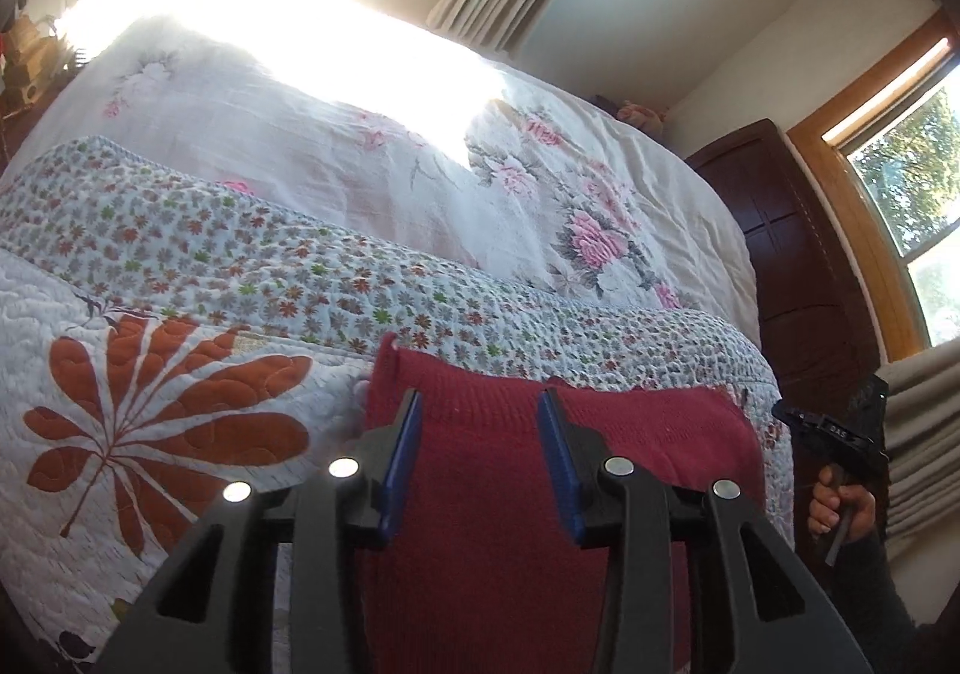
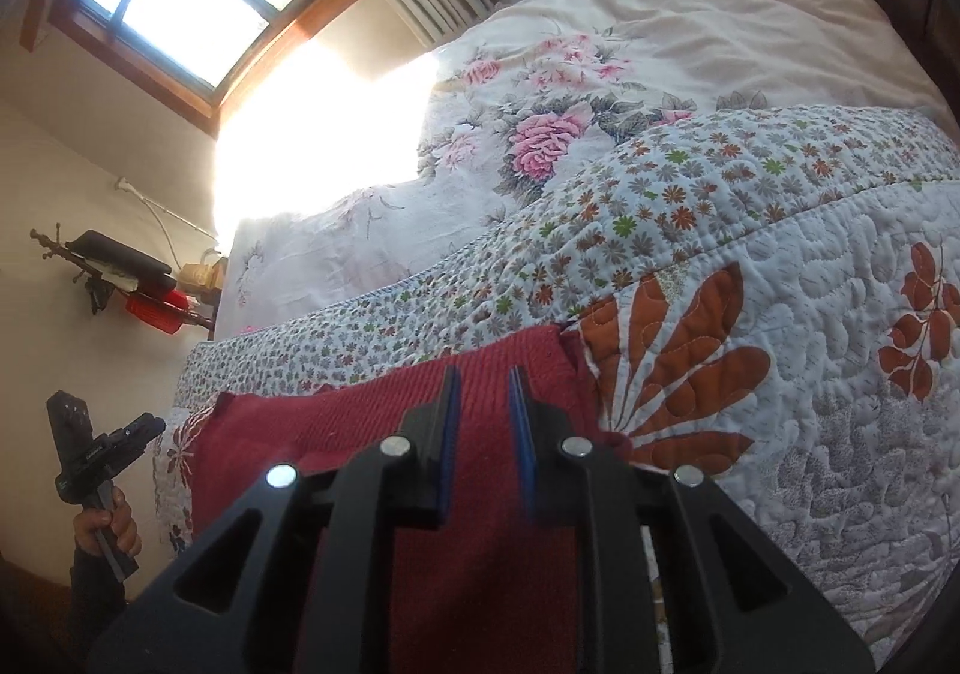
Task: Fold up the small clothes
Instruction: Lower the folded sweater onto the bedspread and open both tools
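The red knit garment (image 1: pixel 480 494) is lying on the quilted bedspread (image 1: pixel 150 434) of the bed, at its near edge. The left claw (image 1: pixel 480 416) is hanging spread above the knit, pinching nothing. The right claw (image 2: pixel 485 392) is likewise parted, more narrowly, and empty over the same cloth, with the orange leaf print (image 2: pixel 672 374) at its 3 o'clock. Judgement: the folding is at the pre-grasp step. The next move calls for each claw descending to an edge and closing on it.

Right gripper (image 2: pixel 485 395) parted above red knit garment (image 2: pixel 372 422), quilt (image 2: pixel 810 266) beneath
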Tool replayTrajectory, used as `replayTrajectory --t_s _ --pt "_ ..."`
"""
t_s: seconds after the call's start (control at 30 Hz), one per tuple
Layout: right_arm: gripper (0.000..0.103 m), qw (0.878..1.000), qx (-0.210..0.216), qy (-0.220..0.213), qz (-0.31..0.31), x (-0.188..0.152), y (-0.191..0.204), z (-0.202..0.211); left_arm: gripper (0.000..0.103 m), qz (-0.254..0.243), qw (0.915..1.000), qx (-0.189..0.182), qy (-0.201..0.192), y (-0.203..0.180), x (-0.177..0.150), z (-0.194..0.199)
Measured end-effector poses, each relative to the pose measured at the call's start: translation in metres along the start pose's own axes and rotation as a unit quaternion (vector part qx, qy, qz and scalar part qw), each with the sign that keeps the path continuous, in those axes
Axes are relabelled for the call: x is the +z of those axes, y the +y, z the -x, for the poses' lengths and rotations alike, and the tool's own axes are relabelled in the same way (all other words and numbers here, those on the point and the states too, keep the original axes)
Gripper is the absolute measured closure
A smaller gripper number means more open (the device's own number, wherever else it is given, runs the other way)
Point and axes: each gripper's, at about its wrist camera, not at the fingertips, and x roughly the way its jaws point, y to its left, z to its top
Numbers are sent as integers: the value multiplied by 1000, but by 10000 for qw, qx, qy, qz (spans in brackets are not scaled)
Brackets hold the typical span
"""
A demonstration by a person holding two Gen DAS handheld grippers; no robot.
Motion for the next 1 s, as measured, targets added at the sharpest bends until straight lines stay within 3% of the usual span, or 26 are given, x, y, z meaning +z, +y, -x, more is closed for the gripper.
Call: replayTrajectory --t_s 0.1,0.17,0.2,0.27,0.3,0.37,0.43,0.57,0.67,0.7,0.77,0.8,0.83,0.97,1.0 --pt "86 9996 205 167 -42 -24 1 -10 63 -268 9989 -313 240 -20 -32 -19" --pt "86 9991 145 361 -156 -35 -7 -23 65 -312 9984 -21 476 -16 -48 -41" --pt "96 9991 57 392 -162 -39 -13 -29 67 -282 9980 122 547 -7 -54 -49" --pt "102 9990 -37 412 -162 -41 -25 -35 84 -193 9981 260 515 9 -60 -56" --pt "103 9987 11 427 -281 -41 -30 -36 84 -97 9983 242 522 17 -62 -56" --pt "101 9977 129 414 -526 -40 -32 -27 85 112 9985 156 516 22 -61 -51" --pt "91 9985 149 300 -434 -41 -24 -11 86 84 9990 173 413 15 -60 -38" --pt "90 9974 611 328 -172 -62 -2 14 82 -155 9991 -405 45 -21 -71 5" --pt "90 9954 752 601 -2 -88 10 5 82 -84 9965 -828 118 -35 -98 5" --pt "90 9953 657 706 1 -96 9 -3 82 -71 9968 -768 228 -35 -107 -3" --pt "102 9960 509 724 -81 -105 -1 -14 82 116 9975 -481 504 -21 -126 -25" --pt "103 9963 496 692 -144 -106 -7 -16 86 178 9977 -384 536 -11 -132 -33" --pt "103 9954 599 686 -285 -106 -14 -16 100 213 9979 -304 530 -2 -136 -38" --pt "103 9967 462 616 -266 -108 -16 2 101 504 9973 -291 457 8 -139 -30" --pt "96 9967 475 598 -258 -110 -15 10 101 483 9976 -281 415 4 -140 -23"
